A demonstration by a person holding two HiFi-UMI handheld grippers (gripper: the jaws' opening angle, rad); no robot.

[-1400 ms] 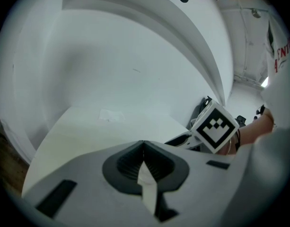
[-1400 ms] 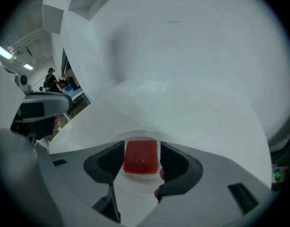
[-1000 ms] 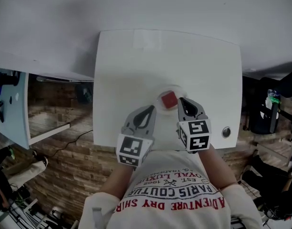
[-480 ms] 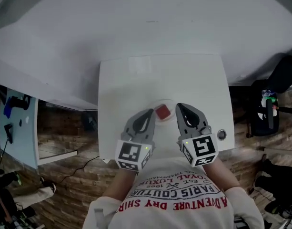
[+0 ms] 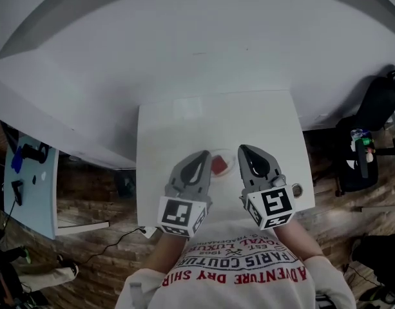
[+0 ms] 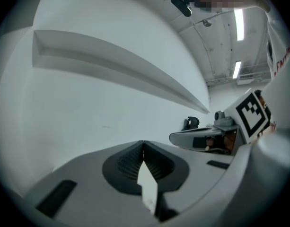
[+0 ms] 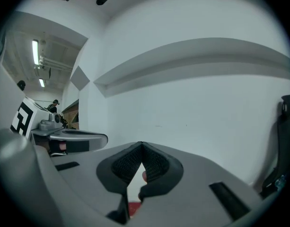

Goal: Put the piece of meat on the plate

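The red piece of meat (image 5: 220, 165) lies on a small pale plate (image 5: 229, 172) near the front of the white table (image 5: 178, 127). My left gripper (image 5: 203, 153) hangs above the table just left of the plate, jaws shut and empty. To the right of the plate my right gripper (image 5: 242, 148) is also raised, shut and empty. In the left gripper view the left gripper (image 6: 143, 143) points at a bare white wall, with the right gripper's marker cube at the right. In the right gripper view, below the right gripper (image 7: 141, 144), a red patch of the meat (image 7: 134, 208) shows.
A small round metal fitting (image 5: 296, 190) sits at the table's right front corner. A black chair (image 5: 377, 102) stands to the right of the table and a pale blue shelf unit (image 5: 29, 172) to the left. A white wall runs behind the table.
Both grippers have lifted away from the plate, staying shut. The table and plate look smaller and farther off. The meat has stayed on the plate.
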